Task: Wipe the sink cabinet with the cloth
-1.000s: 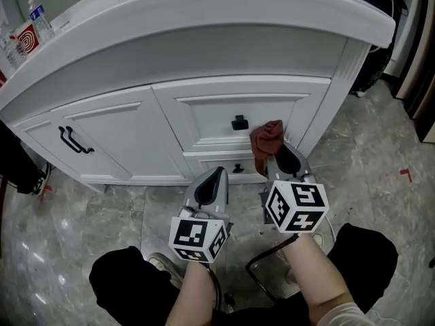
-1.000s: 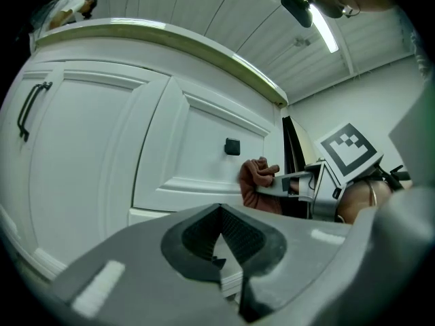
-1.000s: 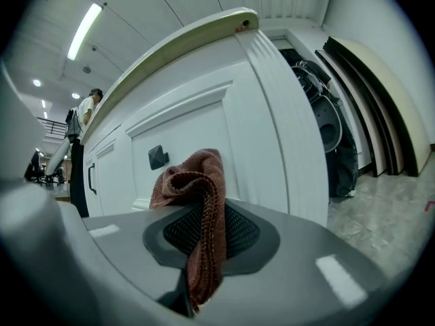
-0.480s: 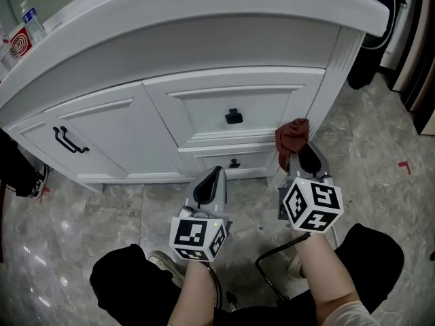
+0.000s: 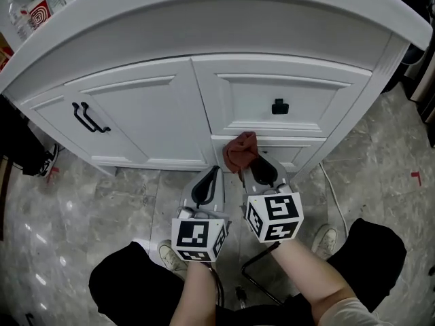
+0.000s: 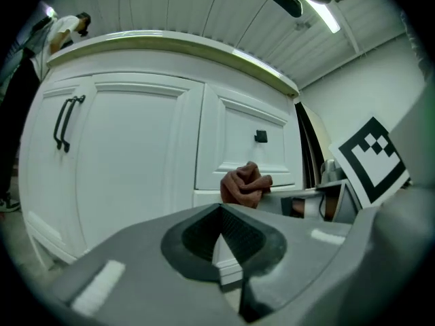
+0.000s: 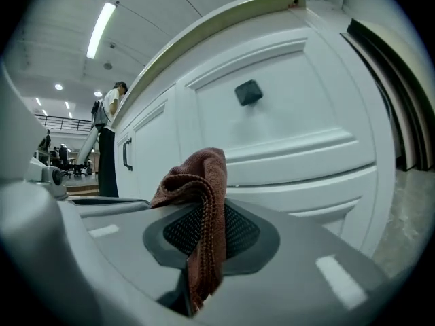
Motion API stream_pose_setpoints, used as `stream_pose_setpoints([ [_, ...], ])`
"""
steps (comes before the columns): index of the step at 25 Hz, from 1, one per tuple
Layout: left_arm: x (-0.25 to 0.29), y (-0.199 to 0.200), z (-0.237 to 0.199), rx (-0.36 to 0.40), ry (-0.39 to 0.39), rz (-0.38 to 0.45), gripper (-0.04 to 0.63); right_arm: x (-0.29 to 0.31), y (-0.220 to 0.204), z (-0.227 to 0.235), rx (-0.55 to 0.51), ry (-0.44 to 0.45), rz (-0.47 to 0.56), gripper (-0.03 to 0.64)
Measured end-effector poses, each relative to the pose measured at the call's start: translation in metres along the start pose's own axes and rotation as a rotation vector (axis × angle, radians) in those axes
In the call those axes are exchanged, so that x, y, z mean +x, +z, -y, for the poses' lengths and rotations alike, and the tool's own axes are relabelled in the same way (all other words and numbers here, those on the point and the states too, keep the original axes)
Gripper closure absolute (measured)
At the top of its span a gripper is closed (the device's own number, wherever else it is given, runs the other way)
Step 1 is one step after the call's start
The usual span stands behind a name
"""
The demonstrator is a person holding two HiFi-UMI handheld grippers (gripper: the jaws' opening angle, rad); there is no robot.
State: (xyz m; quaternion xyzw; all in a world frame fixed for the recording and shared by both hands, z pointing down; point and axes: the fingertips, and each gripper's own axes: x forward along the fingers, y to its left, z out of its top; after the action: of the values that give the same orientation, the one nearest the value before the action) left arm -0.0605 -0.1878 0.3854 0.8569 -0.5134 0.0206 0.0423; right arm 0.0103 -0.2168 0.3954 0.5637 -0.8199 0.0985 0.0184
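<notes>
The cloth is a rust-brown bunch standing at the front of the sink cabinet, on the rail below the upper drawer and its black knob. It appears to touch the white face there, though the contact line itself is hidden behind the bunch.

Progress: I judge the wipe to be under way at this rail. The white panels show no streak or mark that separates wiped from unwiped areas, so the share completed cannot be read. The left door with its two black handles lies well apart from the cloth and would need its own pass.

My right gripper: jaws closed on the cloth. A fold runs down between the ribbed pads, and the rest of the cloth rises above the tips toward the cabinet.

My left gripper: jaws closed tip to tip, with nothing between them. It hangs just beside the right gripper, short of the cabinet, above the marbled floor.
</notes>
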Motion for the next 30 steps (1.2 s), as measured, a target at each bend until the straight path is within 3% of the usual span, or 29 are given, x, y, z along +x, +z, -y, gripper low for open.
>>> stream_pose_setpoints([
  [5, -0.015, -0.007, -0.037, -0.007, 0.058, -0.010, 0.595, 0.035, -0.022, -0.033, 0.008, 0.056, -0.034, 0.528],
  [11, -0.021, -0.018, -0.058, -0.046, 0.079, -0.017, 0.595, 0.054, -0.041, -0.033, 0.016, 0.041, -0.054, 0.528],
  [30, 0.013, -0.022, -0.002, -0.008, -0.037, -0.044, 0.595, 0.024, -0.048, 0.044, 0.086, -0.063, -0.058, 0.526],
])
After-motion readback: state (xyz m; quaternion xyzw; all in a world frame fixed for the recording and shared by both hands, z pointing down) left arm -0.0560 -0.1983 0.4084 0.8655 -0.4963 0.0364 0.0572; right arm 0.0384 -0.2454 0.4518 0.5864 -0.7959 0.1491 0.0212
